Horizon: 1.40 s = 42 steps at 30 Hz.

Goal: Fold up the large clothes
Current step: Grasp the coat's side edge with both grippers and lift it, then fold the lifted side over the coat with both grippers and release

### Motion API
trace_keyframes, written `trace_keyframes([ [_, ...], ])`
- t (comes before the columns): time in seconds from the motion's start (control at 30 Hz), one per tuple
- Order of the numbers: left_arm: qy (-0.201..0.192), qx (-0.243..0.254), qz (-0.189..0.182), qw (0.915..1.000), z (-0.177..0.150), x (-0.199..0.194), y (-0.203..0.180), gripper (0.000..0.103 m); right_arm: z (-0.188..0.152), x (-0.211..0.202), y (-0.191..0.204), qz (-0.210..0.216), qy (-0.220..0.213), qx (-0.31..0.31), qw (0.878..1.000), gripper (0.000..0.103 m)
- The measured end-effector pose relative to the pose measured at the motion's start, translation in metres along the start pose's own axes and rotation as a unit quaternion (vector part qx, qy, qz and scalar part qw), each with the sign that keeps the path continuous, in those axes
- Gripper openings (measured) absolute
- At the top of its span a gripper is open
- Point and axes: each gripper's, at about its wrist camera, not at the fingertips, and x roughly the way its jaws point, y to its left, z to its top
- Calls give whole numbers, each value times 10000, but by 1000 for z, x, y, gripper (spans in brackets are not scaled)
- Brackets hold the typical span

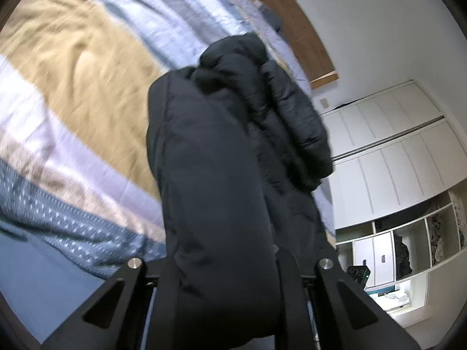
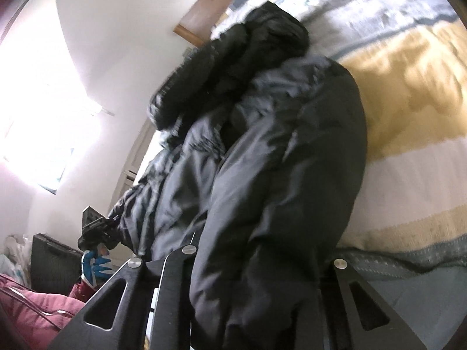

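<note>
A large black padded jacket [image 1: 221, 160] with a fur-trimmed hood hangs over the bed, held up at its near edge. My left gripper [image 1: 224, 285] is shut on the jacket's fabric, which bulges between its fingers. My right gripper [image 2: 251, 285] is shut on another part of the jacket [image 2: 262, 160]. The fur hood [image 2: 198, 81] lies at the far end, toward the headboard. The left gripper [image 2: 96, 230] shows in the right wrist view, at the left, on the jacket's edge, held by a blue-gloved hand [image 2: 95, 265]. The fingertips of both grippers are hidden by fabric.
The bed has a striped cover [image 1: 76, 67] in mustard, white, grey and blue. A wooden headboard [image 1: 294, 20] stands at the far end. White wardrobe doors [image 1: 394, 151] and open shelves [image 1: 414, 248] are on the right. A pink garment [image 2: 35, 312] lies low at the left.
</note>
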Motion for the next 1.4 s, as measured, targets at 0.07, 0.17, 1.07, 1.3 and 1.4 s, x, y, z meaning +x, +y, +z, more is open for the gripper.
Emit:
trace_keyframes([
  [0.07,-105,45,-139,9998,6,-7,-9,13,6,-3,6,200,-127,-25,9997,21],
  [0.17,-243,135,-302,9992,14,-18,-23,13,14,-9,11,449,-347,-4,9984,21],
  [1.07,-1133,164,-1771,9775,210,-14,-142,12,210,-44,39,1384,-1991,224,9699,20],
  [1.3,-1242,-340,-1241,9839,308,63,-155,12,290,2,41,988,-2278,846,9650,25],
  [1.4,-1274,-448,-911,9866,349,107,-149,12,327,32,33,610,-2395,1078,9630,25],
])
